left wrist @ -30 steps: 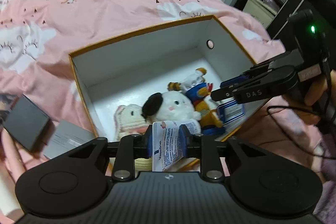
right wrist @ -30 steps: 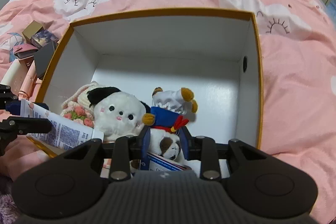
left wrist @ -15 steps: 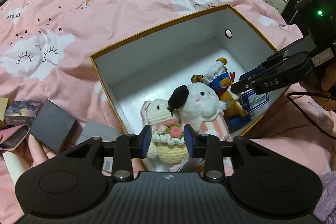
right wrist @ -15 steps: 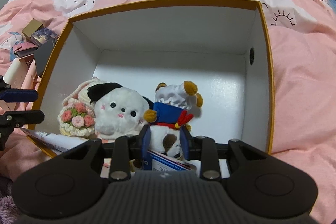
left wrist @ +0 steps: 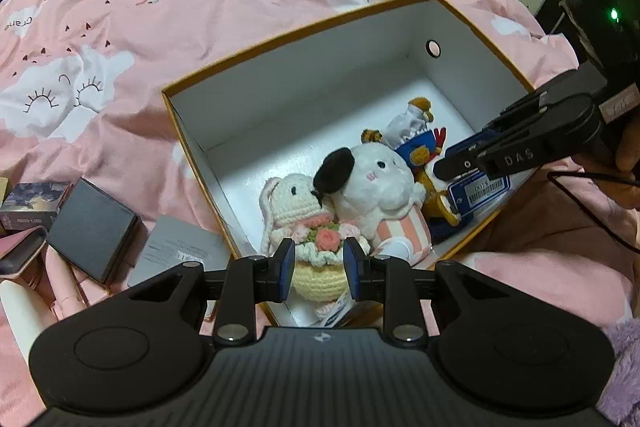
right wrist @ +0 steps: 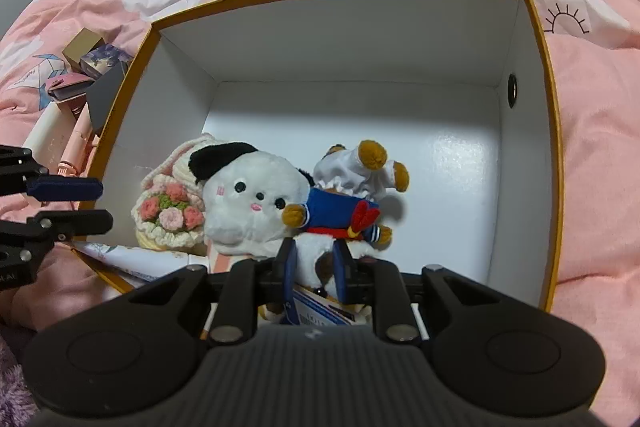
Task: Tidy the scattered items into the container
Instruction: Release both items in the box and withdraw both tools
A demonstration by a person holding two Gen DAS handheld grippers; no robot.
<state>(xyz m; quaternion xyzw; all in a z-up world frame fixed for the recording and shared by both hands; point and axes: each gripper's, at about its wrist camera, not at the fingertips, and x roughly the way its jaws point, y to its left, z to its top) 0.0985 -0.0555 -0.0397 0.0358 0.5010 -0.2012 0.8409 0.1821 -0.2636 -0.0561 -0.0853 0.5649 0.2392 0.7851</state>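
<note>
An open white box with an orange rim sits on the pink bed. It holds a crochet bunny with flowers, a white dog plush, a sailor plush and a printed white tube by the near wall. My left gripper hangs over the box's near left corner, its jaws closing on nothing. My right gripper is over the near right side, jaws closing, nothing pressed between the pads. A blue card lies just below it.
Left of the box on the bedspread lie a black box, a flat grey box, a small printed box, a pink case and a white tube. Dark shelves and a doorway stand at the far right.
My left gripper let go of the printed white tube, which now lies in the box by the near wall. The left view swung left. The right jaws have narrowed.
</note>
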